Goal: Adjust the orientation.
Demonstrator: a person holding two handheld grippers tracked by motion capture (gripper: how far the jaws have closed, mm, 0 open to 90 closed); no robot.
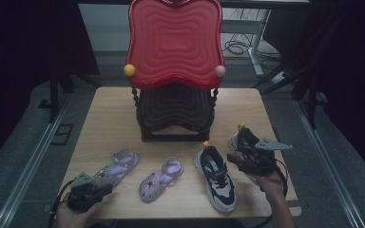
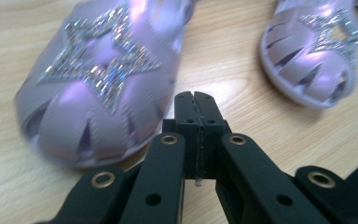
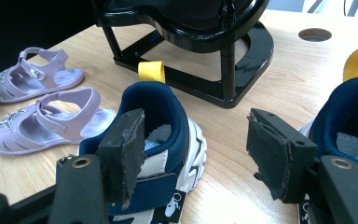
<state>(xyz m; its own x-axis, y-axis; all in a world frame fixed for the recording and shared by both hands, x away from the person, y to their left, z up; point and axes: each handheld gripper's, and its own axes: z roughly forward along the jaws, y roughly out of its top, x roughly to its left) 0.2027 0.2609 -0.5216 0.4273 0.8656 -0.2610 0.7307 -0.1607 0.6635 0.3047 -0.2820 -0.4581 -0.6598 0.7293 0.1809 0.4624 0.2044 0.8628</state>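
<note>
The left claw (image 2: 199, 135), pressed together and empty, sits just beside the near purple sandal's (image 2: 93, 79) toe.

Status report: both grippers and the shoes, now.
Left gripper shut, empty, at the toe of the left purple sandal. Right gripper open, between the two navy sneakers, gripping nothing. Nothing blocking either.

Lilac star sandal (image 2: 93, 84) flat on table, toe slightly blurred.
</note>
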